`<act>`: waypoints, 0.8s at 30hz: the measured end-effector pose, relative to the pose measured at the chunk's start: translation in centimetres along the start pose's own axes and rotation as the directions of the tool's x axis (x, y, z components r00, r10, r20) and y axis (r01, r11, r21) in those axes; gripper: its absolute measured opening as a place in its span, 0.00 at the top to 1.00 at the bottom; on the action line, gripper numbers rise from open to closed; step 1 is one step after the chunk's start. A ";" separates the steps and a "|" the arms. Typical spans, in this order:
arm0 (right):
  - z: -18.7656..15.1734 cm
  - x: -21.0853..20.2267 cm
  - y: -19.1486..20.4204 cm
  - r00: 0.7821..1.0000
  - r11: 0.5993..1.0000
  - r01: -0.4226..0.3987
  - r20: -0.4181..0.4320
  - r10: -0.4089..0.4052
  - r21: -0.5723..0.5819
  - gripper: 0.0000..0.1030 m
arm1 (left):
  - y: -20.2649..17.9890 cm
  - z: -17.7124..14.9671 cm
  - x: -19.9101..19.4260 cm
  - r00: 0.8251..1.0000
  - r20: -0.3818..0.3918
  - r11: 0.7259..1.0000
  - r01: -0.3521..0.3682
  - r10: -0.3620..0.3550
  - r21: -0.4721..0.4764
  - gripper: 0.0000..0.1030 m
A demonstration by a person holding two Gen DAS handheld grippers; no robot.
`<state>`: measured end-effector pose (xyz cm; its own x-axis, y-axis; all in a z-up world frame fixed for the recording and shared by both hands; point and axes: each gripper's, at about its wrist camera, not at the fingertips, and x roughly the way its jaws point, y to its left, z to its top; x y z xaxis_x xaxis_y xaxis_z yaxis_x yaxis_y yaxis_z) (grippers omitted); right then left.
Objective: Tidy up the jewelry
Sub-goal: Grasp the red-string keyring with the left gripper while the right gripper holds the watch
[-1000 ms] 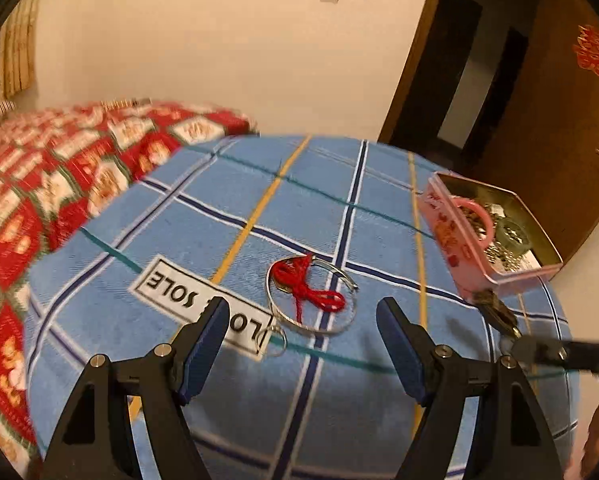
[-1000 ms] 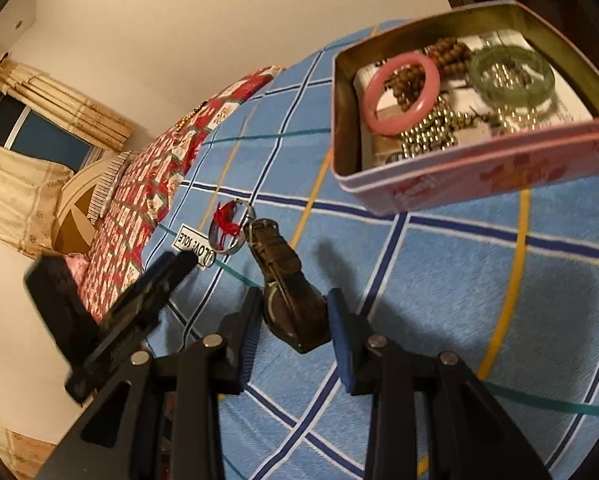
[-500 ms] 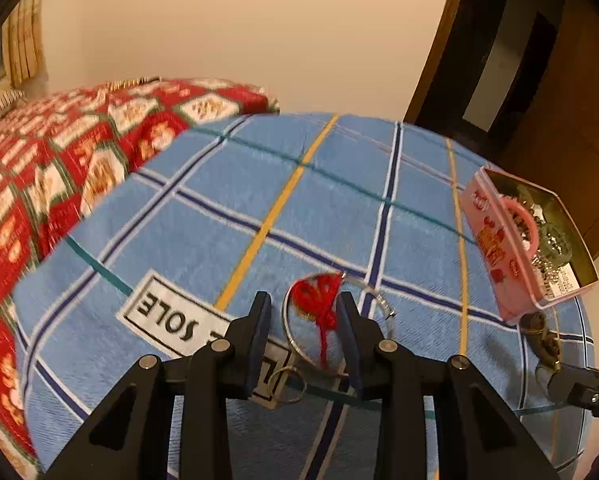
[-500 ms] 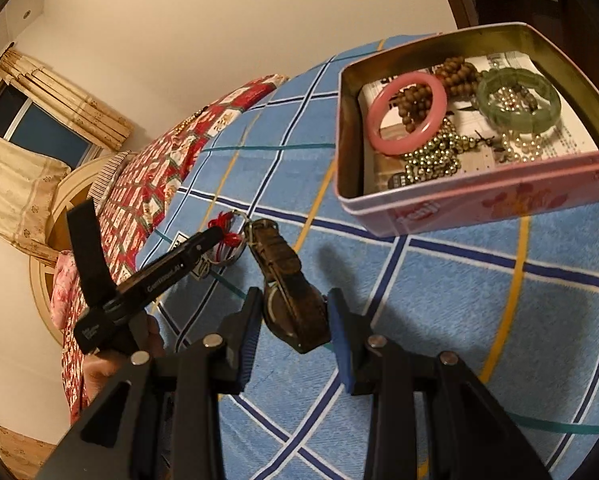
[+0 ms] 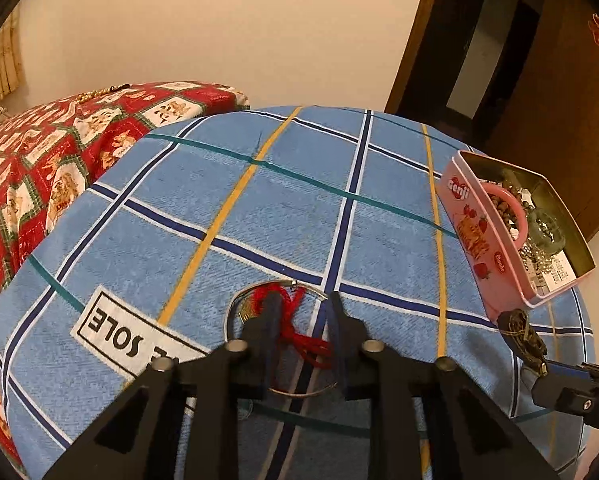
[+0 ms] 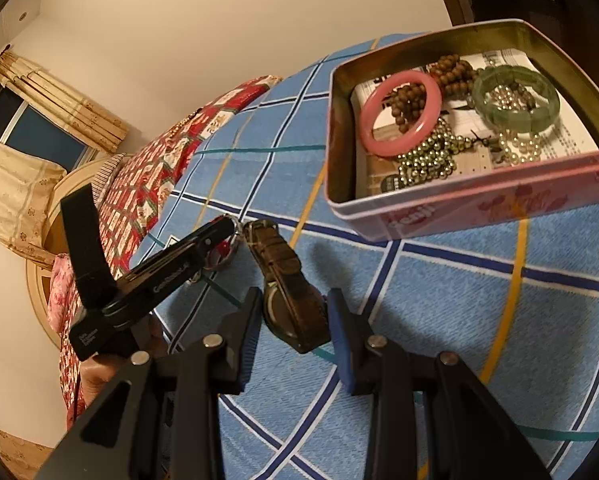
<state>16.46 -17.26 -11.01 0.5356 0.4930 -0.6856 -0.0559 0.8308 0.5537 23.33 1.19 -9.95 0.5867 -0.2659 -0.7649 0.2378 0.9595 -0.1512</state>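
A silver bangle with a red cord (image 5: 299,334) lies on the blue checked cloth (image 5: 283,216). My left gripper (image 5: 301,310) is down over it, its fingers closed in on the red cord. My right gripper (image 6: 293,306) is shut on a dark brown watch (image 6: 295,304), held just above the cloth near the pink tin (image 6: 479,208). The watch strap (image 5: 519,332) also shows in the left wrist view. The open tin (image 5: 471,232) holds a pink bangle (image 6: 399,114), a green bracelet (image 6: 515,96), brown beads and metal bead chains.
A small key ring sits on the cloth beside the bangle, mostly hidden by my left gripper. A red patterned cloth (image 5: 39,168) covers the surface to the left. A dark wooden door (image 5: 539,80) stands behind the tin. The table edge drops off at the right.
My left gripper moved forward and down onto the bangle and narrowed around the red cord. My right gripper kept hold of the watch and barely moved.
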 end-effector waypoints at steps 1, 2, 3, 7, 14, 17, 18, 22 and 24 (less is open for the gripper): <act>0.0 0.0 0.0 1.000 1.000 0.002 0.001 -0.002 -0.002 0.65 | 0.1 0.0 0.1 1.000 -0.002 1.000 0.007 -0.007 -0.005 0.94; 0.0 0.0 0.1 1.000 1.000 0.002 0.001 -0.002 -0.003 0.65 | 0.3 0.0 0.2 1.000 -0.003 1.000 0.016 -0.016 -0.014 0.96; 0.0 0.0 0.1 1.000 1.000 0.001 0.001 -0.001 -0.003 0.65 | 0.5 -0.1 0.3 1.000 0.001 0.999 0.024 -0.024 -0.022 1.00; 0.0 0.1 0.0 1.000 1.000 0.004 0.002 -0.004 -0.006 0.65 | 0.5 -0.2 0.2 0.999 0.011 0.999 0.036 -0.036 -0.026 1.00; 0.1 0.1 0.1 1.000 1.000 0.022 0.007 -0.022 -0.012 0.65 | 0.2 -0.2 -1.8 0.997 0.057 0.999 0.051 -0.050 -0.008 1.00; 0.2 0.0 0.2 1.000 1.000 0.024 0.011 -0.024 -0.012 0.65 | 0.1 0.0 -2.4 0.996 0.067 0.998 0.060 -0.059 -0.006 1.00; 0.2 0.0 0.2 1.000 1.000 0.025 0.012 -0.025 -0.013 0.65 | 0.1 0.0 -2.6 0.996 0.070 0.998 0.061 -0.061 -0.004 1.00; 0.1 -0.1 0.5 0.999 0.999 0.033 0.017 -0.033 -0.025 0.65 | 0.0 -0.1 -4.0 0.993 0.096 0.998 0.069 -0.069 0.001 1.00; 0.2 -0.2 0.6 0.999 0.999 0.042 0.024 -0.041 -0.031 0.65 | 0.1 -0.4 -5.0 0.991 0.109 0.997 0.079 -0.079 0.002 1.00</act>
<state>16.46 -16.91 -10.45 0.5576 0.4519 -0.6963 -0.0597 0.8585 0.5094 20.15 2.66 -6.40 0.6473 -0.3491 -0.6776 0.2847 0.9354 -0.2099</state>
